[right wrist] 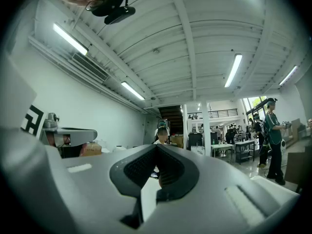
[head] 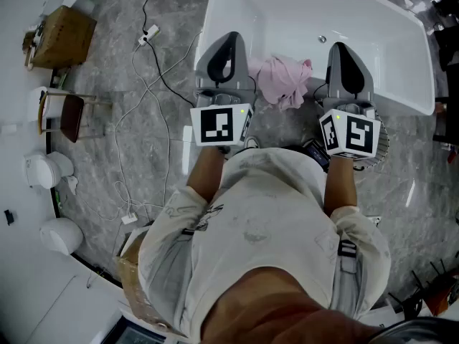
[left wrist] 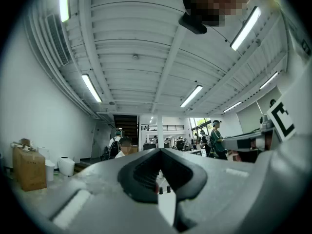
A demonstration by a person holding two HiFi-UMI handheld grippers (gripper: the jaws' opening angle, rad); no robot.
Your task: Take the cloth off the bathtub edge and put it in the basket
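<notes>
Since grab looks not yet begun, L gripper (head: pixel 228 40) & R gripper (head: pixel 345 50) sit clenched, empty, flanking pink cloth (head: pixel 283 79) draped on bathtub (head: pixel 401 95) edge.

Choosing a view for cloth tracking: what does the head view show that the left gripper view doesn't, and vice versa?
Head view only: the pink cloth on the bathtub edge, and floor cables. Left gripper view only: ceiling lights, a staircase, people in the hall, and that the left gripper is shut and empty. Both: the cardboard box and the right gripper.
</notes>
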